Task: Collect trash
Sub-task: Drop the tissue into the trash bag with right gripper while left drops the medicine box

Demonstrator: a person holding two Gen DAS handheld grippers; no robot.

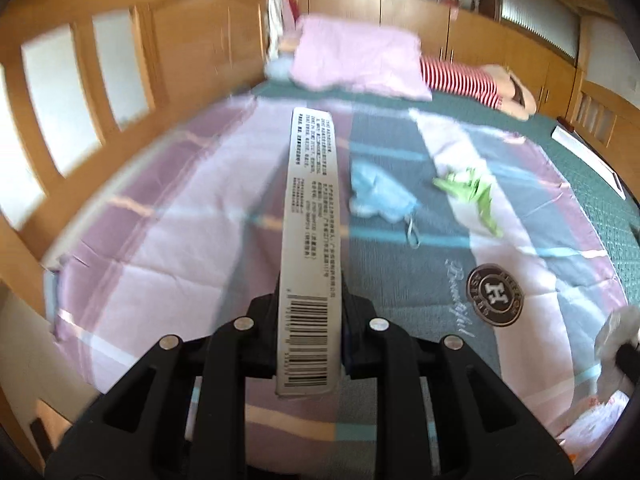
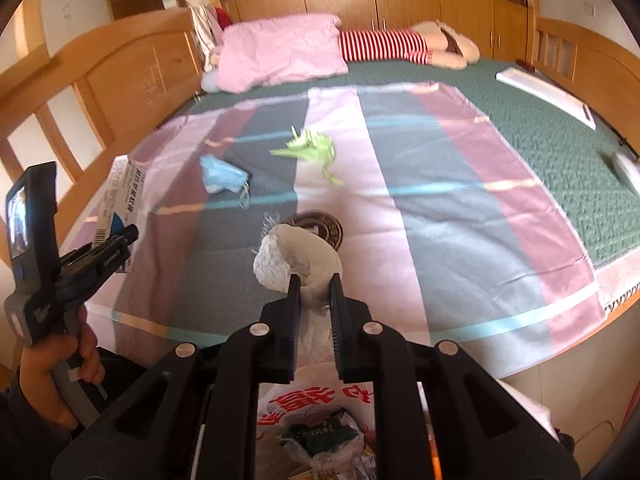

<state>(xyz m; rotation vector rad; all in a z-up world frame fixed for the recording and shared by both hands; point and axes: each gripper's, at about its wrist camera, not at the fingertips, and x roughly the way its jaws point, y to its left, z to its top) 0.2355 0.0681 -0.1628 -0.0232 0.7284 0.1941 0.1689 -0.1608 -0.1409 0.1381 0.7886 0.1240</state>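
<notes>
We hold both grippers out over the bed, the left gripper (image 1: pixel 310 312) clamped on a carton, the right gripper (image 2: pixel 315 300) pinching crumpled paper

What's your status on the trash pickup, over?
Left gripper shut on long box. Right gripper shut on crumpled wad, above open trash bag. Blue mask and green wrapper on bedspread. Nothing blocking.

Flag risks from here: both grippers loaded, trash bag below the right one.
1. The right gripper pinches only the lower end of the crumpled wad; it may slip out and miss the trash bag.
2. The left gripper holds the long box at one end, so it could pivot.
3. The blue mask and green scrap could be overlooked.
</notes>
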